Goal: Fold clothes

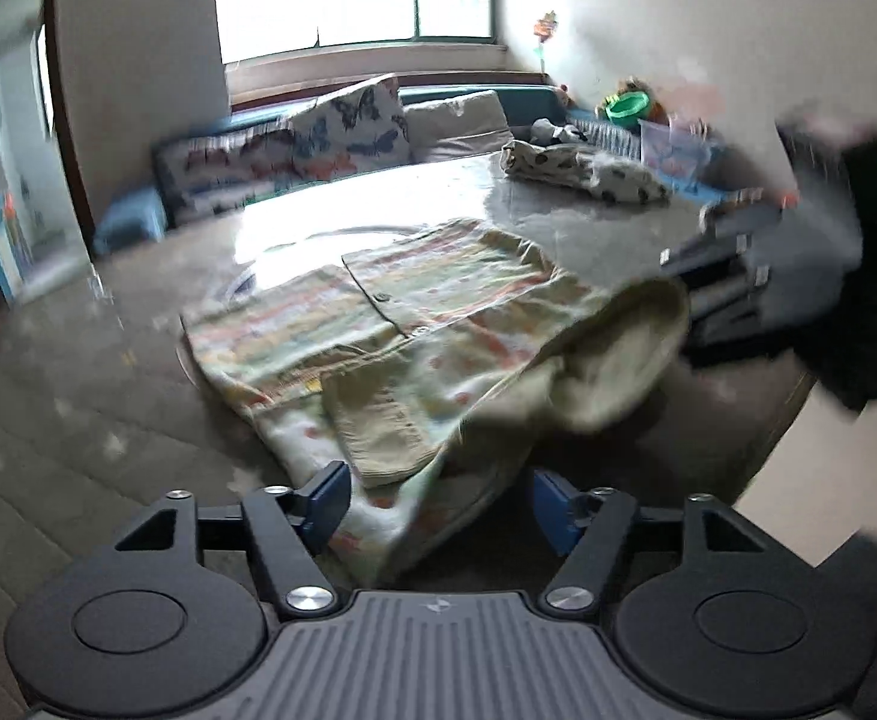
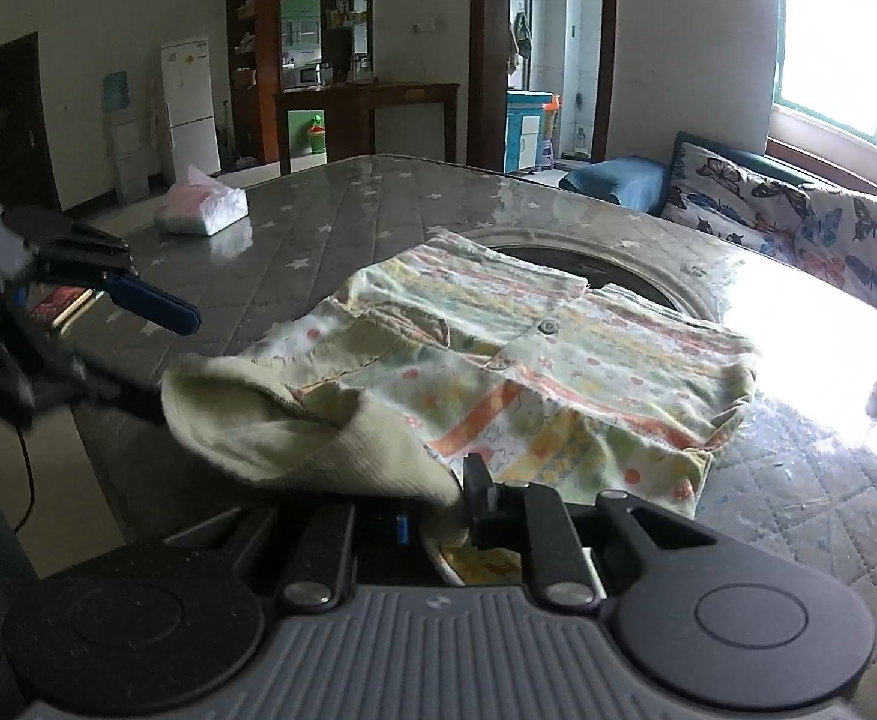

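Observation:
A small pale-green patterned child's garment (image 1: 414, 324) lies on the grey quilted mattress (image 1: 78, 408); it also shows in the right wrist view (image 2: 558, 372). My left gripper (image 1: 438, 495) is open, its blue fingers (image 1: 330, 495) on either side of the garment's near edge. My right gripper (image 2: 438, 525) is shut on a lifted, ribbed end of the garment (image 2: 318, 438), held up over the mattress edge. The left gripper (image 2: 156, 303) shows open at the left of the right wrist view. The right gripper (image 1: 732, 252) appears blurred at the right of the left wrist view.
A spotted cloth bundle (image 1: 582, 171) lies at the mattress's far side. A tissue pack (image 2: 201, 210) sits on the mattress (image 2: 342, 204). Butterfly cushions (image 1: 342, 126) line the bench under the window. The mattress edge drops to the floor (image 2: 72, 480).

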`<state>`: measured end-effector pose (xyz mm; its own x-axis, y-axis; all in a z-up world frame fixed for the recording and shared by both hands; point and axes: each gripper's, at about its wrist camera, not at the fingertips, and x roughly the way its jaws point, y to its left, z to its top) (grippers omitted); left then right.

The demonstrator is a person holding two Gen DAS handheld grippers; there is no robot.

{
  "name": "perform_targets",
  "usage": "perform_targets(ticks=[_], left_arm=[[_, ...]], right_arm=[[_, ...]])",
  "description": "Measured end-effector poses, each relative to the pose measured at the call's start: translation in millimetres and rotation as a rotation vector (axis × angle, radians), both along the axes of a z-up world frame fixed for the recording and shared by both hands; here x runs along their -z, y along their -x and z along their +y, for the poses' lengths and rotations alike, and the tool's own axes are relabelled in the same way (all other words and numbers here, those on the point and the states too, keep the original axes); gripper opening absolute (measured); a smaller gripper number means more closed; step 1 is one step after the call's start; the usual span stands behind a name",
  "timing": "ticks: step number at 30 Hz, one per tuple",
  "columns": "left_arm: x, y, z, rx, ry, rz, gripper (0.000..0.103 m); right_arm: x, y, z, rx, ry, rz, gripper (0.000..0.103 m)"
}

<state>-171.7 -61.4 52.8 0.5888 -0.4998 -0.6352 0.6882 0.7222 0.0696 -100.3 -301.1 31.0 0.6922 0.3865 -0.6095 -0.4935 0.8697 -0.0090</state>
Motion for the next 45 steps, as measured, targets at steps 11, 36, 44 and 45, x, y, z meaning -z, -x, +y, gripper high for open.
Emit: perform_targets(ticks=[11,36,44,45], left_arm=[[28,-8,-22,0.093,-0.175,-0.191,0.071],[35,-27,-26,0.220,-0.212,-0.242,0.009],[23,-37,-23,0.166,-0.131,-0.177,0.009],[22,-39,-23,0.161,-0.127,-0.174,0.009]], right_arm=[[-8,-11,0,0.035,0.000,0.003,0.016],[15,-1,3,0.011,0.103,0.000,0.033],[26,12,5,0.011,0.194,-0.032,0.038],[27,15,6,0.014,0.210,-0.050,0.038]])
